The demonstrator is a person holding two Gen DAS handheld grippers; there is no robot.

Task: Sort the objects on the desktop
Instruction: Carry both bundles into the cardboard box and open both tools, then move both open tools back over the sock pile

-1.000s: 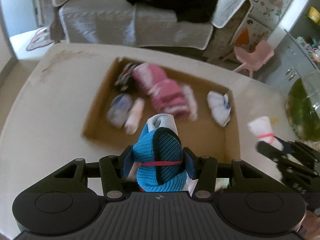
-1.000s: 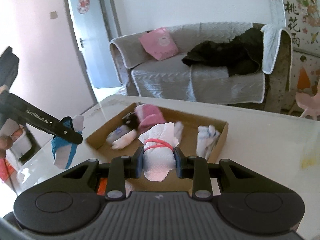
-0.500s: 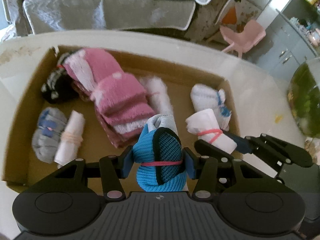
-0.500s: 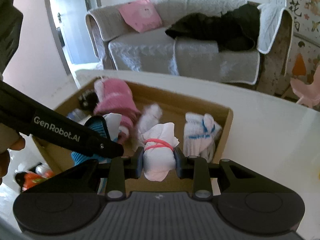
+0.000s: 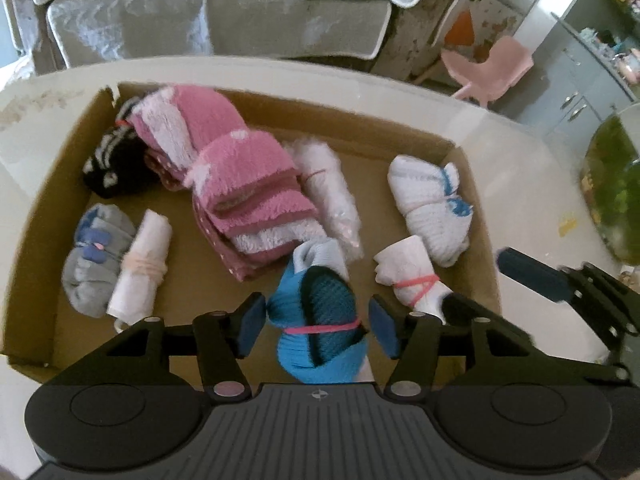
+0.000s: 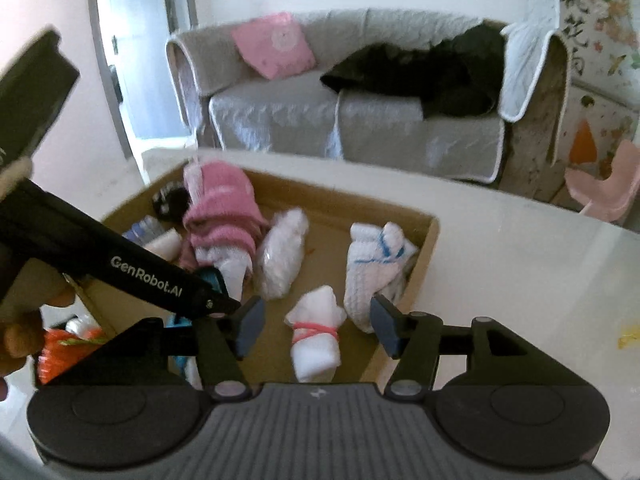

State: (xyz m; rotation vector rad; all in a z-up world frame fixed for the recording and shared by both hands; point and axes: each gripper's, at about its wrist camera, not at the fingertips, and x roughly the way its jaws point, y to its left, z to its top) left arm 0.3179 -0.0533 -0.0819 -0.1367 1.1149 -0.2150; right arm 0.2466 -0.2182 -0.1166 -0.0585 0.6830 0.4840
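A cardboard box (image 5: 476, 216) on the table holds several rolled sock bundles. My left gripper (image 5: 318, 326) is open over the box's near side, with a blue sock bundle (image 5: 320, 328) tied by a pink band lying loose between its pads. My right gripper (image 6: 316, 326) is open too, and a white sock bundle (image 6: 314, 340) with a pink band lies in the box between its fingers. That white bundle also shows in the left wrist view (image 5: 408, 276). The box shows in the right wrist view (image 6: 430, 240).
In the box lie pink fluffy socks (image 5: 240, 184), a black striped bundle (image 5: 112, 160), a grey bundle (image 5: 94, 260), a white roll (image 5: 142, 268), a fluffy white bundle (image 5: 330, 196) and a white-blue bundle (image 5: 428, 204). A sofa (image 6: 360, 120) stands behind the table. A fish tank (image 5: 612, 188) sits right.
Both grippers have opened and let go of their bundles. The blue bundle and the white bundle now rest in the box, apart from the pads.
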